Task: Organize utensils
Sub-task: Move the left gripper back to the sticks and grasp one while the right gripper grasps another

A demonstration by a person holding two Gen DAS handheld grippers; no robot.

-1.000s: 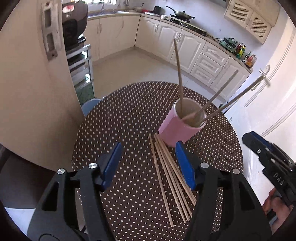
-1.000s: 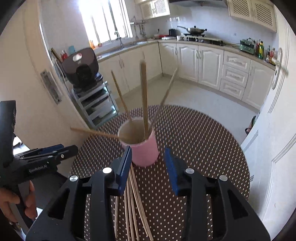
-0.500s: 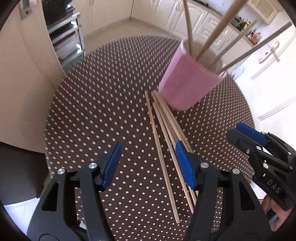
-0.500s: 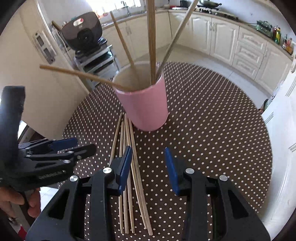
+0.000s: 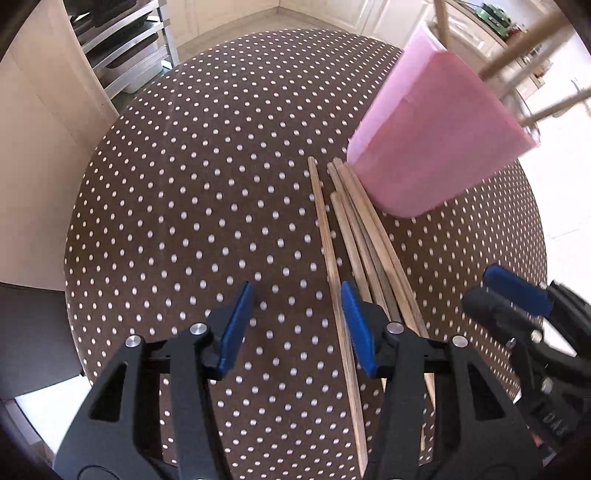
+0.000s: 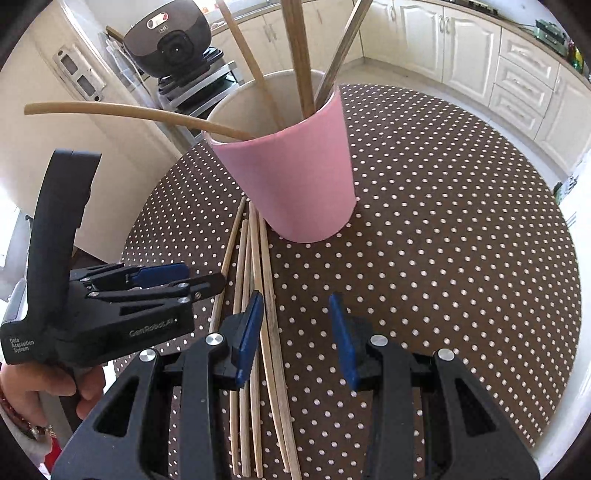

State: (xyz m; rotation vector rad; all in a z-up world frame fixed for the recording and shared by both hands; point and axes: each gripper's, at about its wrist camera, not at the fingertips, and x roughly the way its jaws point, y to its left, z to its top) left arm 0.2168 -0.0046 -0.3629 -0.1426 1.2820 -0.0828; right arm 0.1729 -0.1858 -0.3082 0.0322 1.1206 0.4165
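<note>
I see a round counter under a brown white-dotted cloth [image 6: 443, 221] in a bright kitchen. Behind it, cream panelled cabinets with drawers [image 6: 480, 48] line the far wall above a pale tiled floor [image 5: 236, 26]. At my left stands a metal wire rack [image 5: 122, 51], a dark rounded appliance [image 6: 170, 40] on top, beside a cream wall [image 5: 33, 129].

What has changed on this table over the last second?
Both grippers came down toward the loose chopsticks; the left gripper and right gripper are open, holding nothing. The pink cup and its chopsticks stayed put.
</note>
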